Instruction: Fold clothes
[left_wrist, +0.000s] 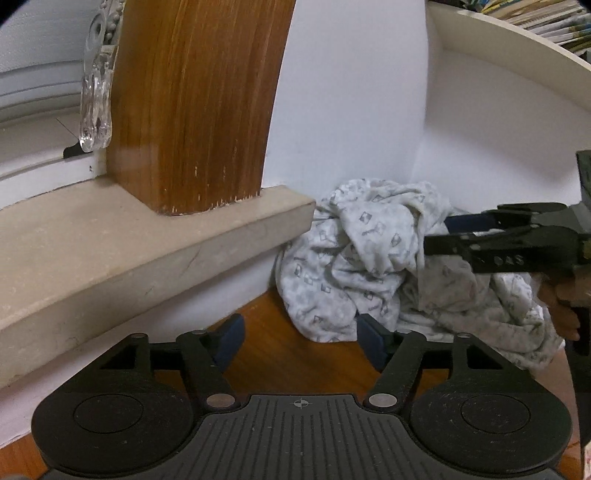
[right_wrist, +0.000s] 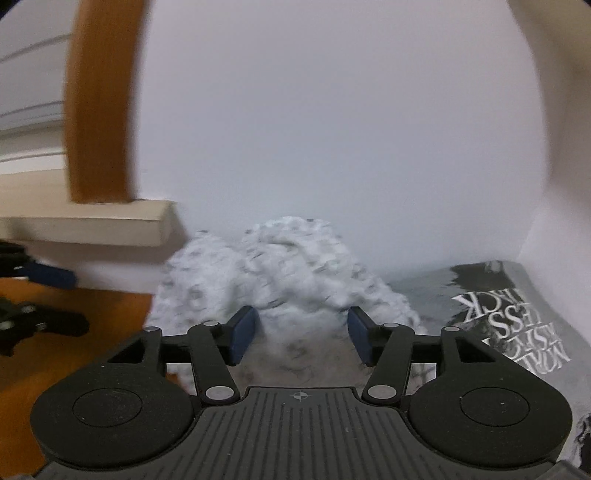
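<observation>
The garment (left_wrist: 373, 266) is being left bunched on the wooden table (left_wrist: 273, 343), pushed into the wall corner, unfolded. No containers are being shown. The left gripper (left_wrist: 299, 339) is being held wide, nothing between. The right gripper (right_wrist: 301, 334) is being held apart over the cloth, nothing pinched.

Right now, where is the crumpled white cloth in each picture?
Left wrist view: the crumpled white cloth lies right of centre, against the wall.
Right wrist view: the cloth is at centre, just beyond the right gripper.
Shared landmark: the beige ledge, left of the cloth in both.
</observation>
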